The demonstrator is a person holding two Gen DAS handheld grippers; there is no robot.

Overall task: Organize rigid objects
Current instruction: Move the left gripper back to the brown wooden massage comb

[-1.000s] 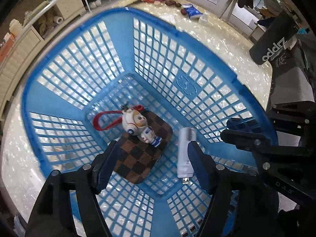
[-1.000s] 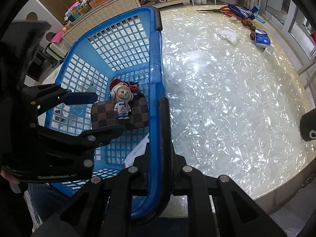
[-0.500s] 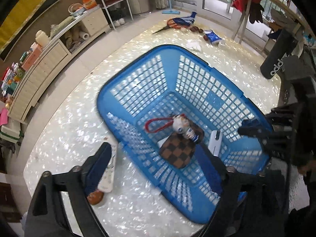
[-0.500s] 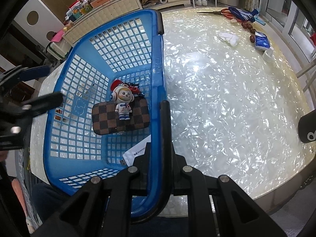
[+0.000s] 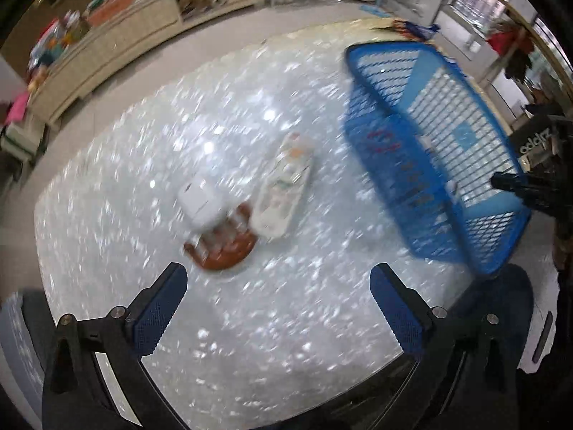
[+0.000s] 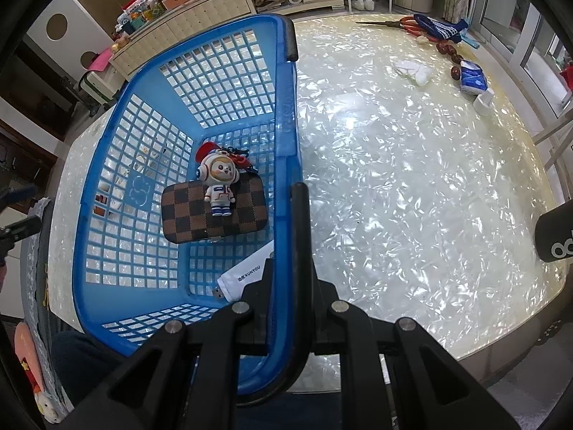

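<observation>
A blue mesh basket (image 6: 150, 150) stands on the table; it also shows in the left wrist view (image 5: 447, 136). It holds a checkered brown case (image 6: 211, 211), an astronaut keychain (image 6: 218, 182) and a white USB device (image 6: 243, 279). My right gripper (image 6: 286, 236) is shut on the basket's rim beside its black handle (image 6: 302, 251). My left gripper (image 5: 275, 308) is open and empty above the table. Ahead of it lie a white remote (image 5: 283, 190), a white box (image 5: 200, 200) and a brown round object (image 5: 225, 251), all blurred.
The pearly white table (image 6: 412, 179) carries scissors (image 6: 401, 23), a blue packet (image 6: 472, 79), white tissue (image 6: 415, 70) and brown beads at its far right. A black cylinder (image 6: 555, 236) stands at the right edge. Cabinets line the far wall.
My left gripper has withdrawn from inside the basket and swung left, now over the table facing the remote, box and brown object. The right gripper has stayed clamped on the rim.
</observation>
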